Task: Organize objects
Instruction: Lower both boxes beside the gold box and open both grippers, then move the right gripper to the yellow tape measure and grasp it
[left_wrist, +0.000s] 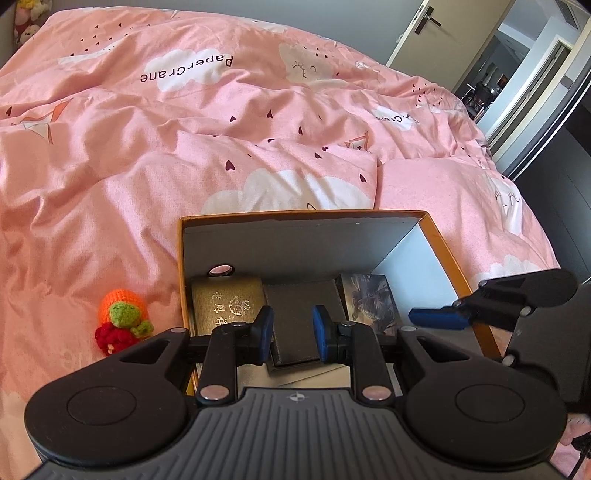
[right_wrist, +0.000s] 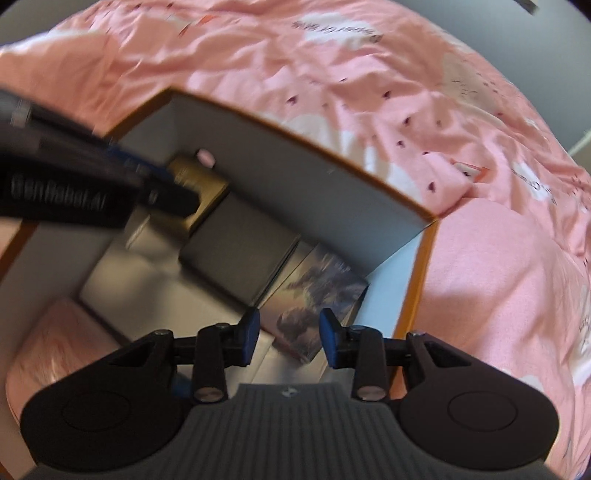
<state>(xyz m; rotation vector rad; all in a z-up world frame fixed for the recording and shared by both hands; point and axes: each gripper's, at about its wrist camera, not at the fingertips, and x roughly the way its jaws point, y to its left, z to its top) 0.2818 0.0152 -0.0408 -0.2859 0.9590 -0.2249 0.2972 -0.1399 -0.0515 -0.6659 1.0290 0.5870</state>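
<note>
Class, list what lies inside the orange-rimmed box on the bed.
Inside the box: a gold case, a dark grey case and a picture-printed box. Both grippers cover its near floor.

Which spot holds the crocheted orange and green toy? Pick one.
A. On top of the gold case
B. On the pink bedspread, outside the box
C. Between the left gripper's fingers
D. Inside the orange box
B: the crocheted toy lies on the pink bedspread, outside the orange box and clear of its wall; the gold case sits inside the box.
</note>
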